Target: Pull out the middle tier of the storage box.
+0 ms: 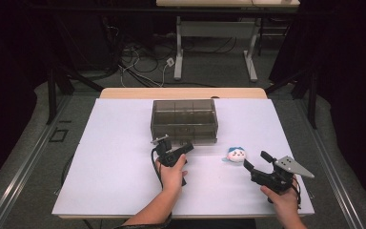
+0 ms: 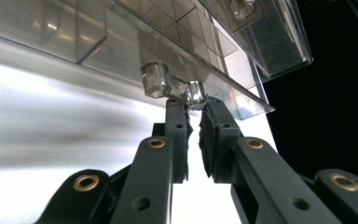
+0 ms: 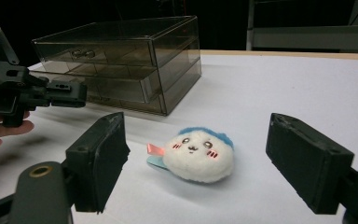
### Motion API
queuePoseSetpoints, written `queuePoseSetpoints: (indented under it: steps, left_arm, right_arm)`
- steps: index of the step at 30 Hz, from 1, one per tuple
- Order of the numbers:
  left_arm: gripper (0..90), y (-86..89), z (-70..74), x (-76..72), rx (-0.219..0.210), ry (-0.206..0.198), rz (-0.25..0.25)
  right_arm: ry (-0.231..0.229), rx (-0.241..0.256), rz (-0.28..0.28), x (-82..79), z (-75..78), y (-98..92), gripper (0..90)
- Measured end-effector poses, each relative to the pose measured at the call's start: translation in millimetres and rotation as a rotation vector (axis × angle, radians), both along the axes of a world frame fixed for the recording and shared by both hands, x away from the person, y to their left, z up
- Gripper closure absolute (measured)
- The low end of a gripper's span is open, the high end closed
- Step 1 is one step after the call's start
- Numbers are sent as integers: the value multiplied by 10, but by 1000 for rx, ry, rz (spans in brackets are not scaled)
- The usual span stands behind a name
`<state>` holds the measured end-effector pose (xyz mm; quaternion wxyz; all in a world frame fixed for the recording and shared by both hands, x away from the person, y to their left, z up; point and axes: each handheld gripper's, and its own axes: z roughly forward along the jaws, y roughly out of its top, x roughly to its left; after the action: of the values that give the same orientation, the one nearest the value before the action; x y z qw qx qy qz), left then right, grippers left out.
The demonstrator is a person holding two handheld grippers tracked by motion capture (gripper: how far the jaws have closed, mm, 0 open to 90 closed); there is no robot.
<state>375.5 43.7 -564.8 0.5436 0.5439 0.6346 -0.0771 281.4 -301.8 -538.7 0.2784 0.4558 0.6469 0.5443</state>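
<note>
A smoky clear drawer box [image 1: 184,119] [image 3: 135,60] stands at the middle of the white table [image 1: 119,157]. My left gripper [image 1: 189,146] [image 2: 193,105] reaches its lower front, the jaws closed to a narrow gap on the drawer's clear handle [image 2: 195,91]. It also appears in the right gripper view as the left gripper [image 3: 70,93]. A small white plush with a blue top [image 1: 236,154] [image 3: 198,156] lies right of the box. My right gripper [image 1: 256,160] [image 3: 198,140] stands wide open just before the plush, one jaw on each side, not touching it.
The box has stacked drawers; an upper drawer's handle [image 3: 84,53] shows through its front. Bare white surface lies left of the box and along the front edge. Behind the table stand another desk [image 1: 214,28] and loose floor cables [image 1: 138,67].
</note>
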Motion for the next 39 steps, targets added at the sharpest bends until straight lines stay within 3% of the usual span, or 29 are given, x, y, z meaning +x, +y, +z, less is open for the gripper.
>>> queuePoseSetpoints:
  steps: [35,39]
  left_arm:
    - [824,27,-10,-103,-5,7,-31]
    - [871,22,-24,-116,-1,21,-36]
  right_arm:
    - [-1,2,-1,1,-3,-1,201]
    - [-2,1,-1,1,-2,-1,201]
